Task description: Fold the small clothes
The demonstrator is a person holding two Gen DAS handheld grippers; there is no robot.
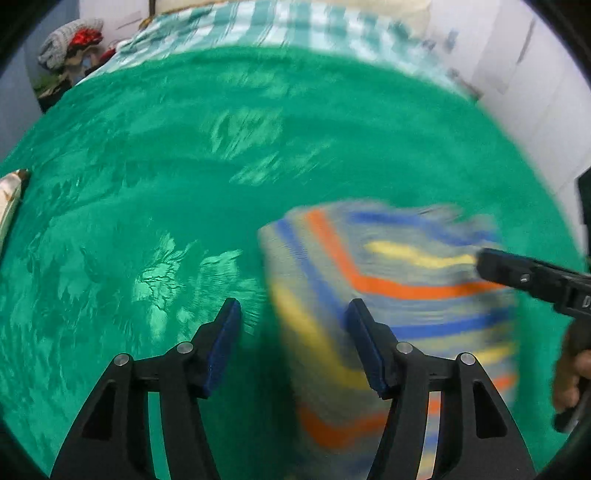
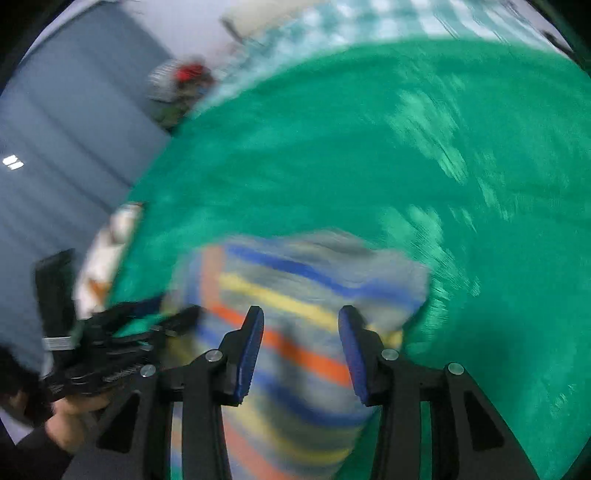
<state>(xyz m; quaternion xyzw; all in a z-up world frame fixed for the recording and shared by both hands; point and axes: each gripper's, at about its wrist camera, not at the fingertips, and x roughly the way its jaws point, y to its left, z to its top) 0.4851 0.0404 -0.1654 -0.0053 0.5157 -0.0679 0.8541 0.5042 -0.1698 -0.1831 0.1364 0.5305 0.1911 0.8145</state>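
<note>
A small grey garment (image 1: 399, 295) with blue, orange and yellow stripes lies folded over on the green cloth (image 1: 184, 155). Both views are motion-blurred. My left gripper (image 1: 293, 314) is open and empty, its right finger above the garment's left part. My right gripper (image 2: 301, 321) is open and empty over the garment (image 2: 295, 295). The right gripper's fingertips (image 1: 487, 262) show at the garment's right edge in the left wrist view. The left gripper (image 2: 155, 325) shows at the left in the right wrist view.
The green cloth covers a bed with a teal-and-white checked sheet (image 1: 258, 26) at the back. A heap of clothes (image 1: 70, 44) sits at the far left. A white wall (image 1: 517, 74) is on the right, a blue-grey surface (image 2: 55, 147) on the left.
</note>
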